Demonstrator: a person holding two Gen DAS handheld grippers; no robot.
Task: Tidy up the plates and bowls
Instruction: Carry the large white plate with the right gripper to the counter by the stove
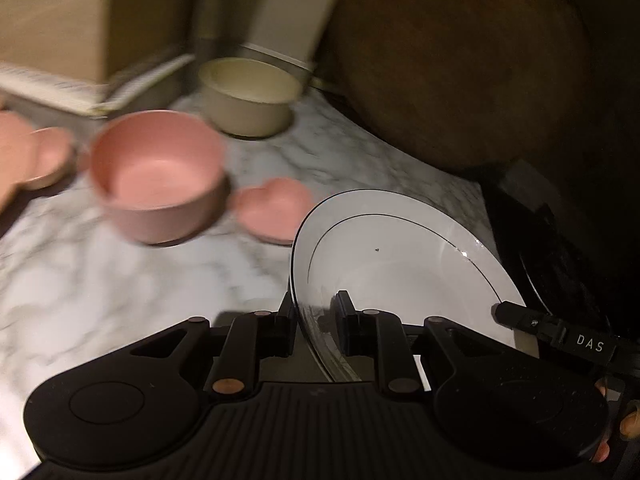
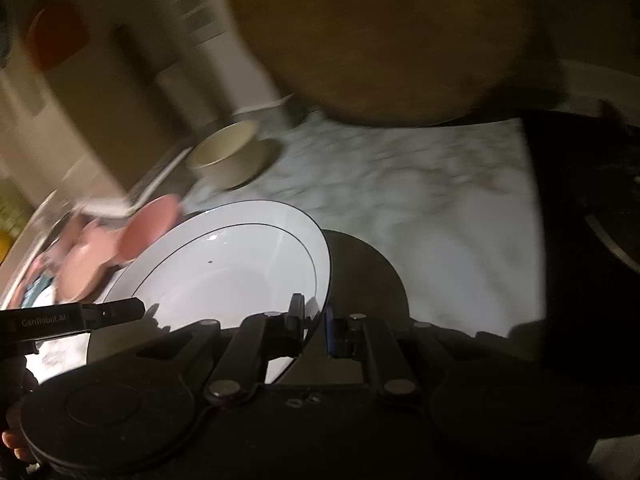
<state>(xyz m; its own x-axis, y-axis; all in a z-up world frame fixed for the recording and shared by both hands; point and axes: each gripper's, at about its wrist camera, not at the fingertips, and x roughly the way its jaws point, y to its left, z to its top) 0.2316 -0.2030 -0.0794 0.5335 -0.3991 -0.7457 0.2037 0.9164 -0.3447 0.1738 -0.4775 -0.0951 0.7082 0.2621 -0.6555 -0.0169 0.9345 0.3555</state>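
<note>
A deep bowl [image 1: 160, 176] sits on the counter [image 1: 100, 280], a shorter bowl [image 1: 250, 96] behind it.

A marble-patterned countertop [image 1: 100, 280] carries the items. A cardboard box [image 1: 60, 20] stands at its rear; a round wooden board [image 1: 460, 60] leans beside it.

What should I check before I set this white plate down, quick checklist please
1. Left gripper clamped on the white plate rim: ok.
2. Right gripper clamped on the opposite rim: ok.
3. Plate clear of the pink bowl and pink heart dish: ok.
4. Bare marble counter free ahead: ok.
5. Beige bowl out of the path: ok.
6. Plate level: cannot tell, views blurred.
</note>
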